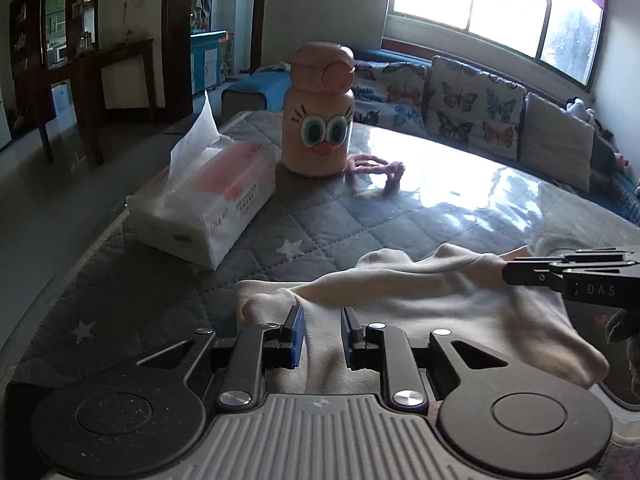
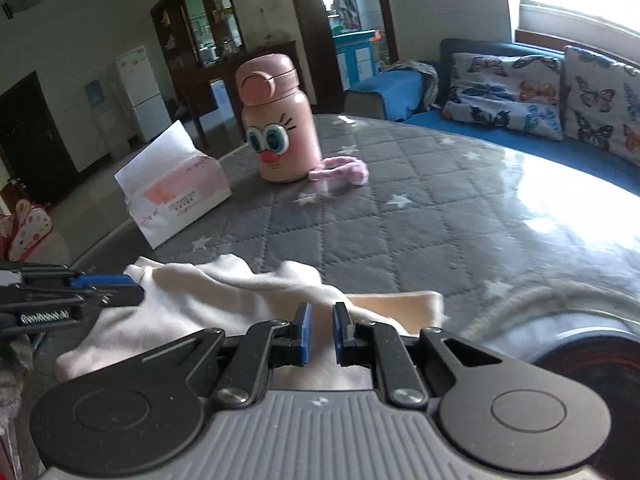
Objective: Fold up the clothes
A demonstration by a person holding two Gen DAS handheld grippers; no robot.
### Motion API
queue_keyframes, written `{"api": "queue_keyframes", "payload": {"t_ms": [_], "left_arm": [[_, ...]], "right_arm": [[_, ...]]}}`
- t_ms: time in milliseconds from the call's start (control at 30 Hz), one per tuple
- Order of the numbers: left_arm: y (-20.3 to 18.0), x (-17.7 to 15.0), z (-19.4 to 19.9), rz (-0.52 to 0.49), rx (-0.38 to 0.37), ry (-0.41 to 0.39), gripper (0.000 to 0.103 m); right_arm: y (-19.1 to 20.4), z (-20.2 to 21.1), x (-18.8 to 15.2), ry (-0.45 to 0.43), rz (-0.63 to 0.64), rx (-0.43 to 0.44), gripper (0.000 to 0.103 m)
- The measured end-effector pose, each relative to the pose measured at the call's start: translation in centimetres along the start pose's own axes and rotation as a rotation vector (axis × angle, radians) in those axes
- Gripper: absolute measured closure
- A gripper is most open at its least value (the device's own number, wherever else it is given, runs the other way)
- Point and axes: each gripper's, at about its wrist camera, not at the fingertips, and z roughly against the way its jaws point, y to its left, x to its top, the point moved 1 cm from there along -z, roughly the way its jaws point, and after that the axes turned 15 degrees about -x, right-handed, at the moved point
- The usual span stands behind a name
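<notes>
A white garment lies crumpled on the grey quilted table cover, close in front of both grippers. In the left wrist view my left gripper is over the garment's near left part. Its blue pads stand a narrow gap apart with cloth showing in the gap, and I cannot see them pressing on it. My right gripper has its pads almost together on a fold of the garment. The right gripper comes in from the right over the cloth's far edge, and the left gripper sits at its left edge.
A pink bottle with a cartoon face stands mid-table with a pink strap beside it. A tissue pack lies to its left near the table's left edge. A sofa with butterfly cushions runs behind the table.
</notes>
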Motion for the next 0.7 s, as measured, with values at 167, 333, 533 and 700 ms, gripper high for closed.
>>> {"api": "queue_keyframes", "payload": {"t_ms": [167, 333, 533, 700], "left_arm": [[0.9, -0.1, -0.9, 0.019, 0.019, 0.017, 0.081], [0.7, 0.2, 0.0, 0.021, 0.017, 0.005, 0.077], [-1.8, -0.6, 2.5, -0.017, -0.029, -0.029, 0.074], [-4.5, -2.6, 3.8, -0.062, -0.077, -0.030, 0.072]], "right_arm": [[0.8, -2.3, 0.3, 0.008, -0.004, 0.005, 0.092], [0.4, -1.4, 0.3, -0.008, -0.012, 0.017, 0.091], [0.3, 2.5, -1.2, -0.001, 0.029, 0.050, 0.091], [0.7, 5.4, -3.9, 0.009, 0.069, 0.068, 0.091]]}}
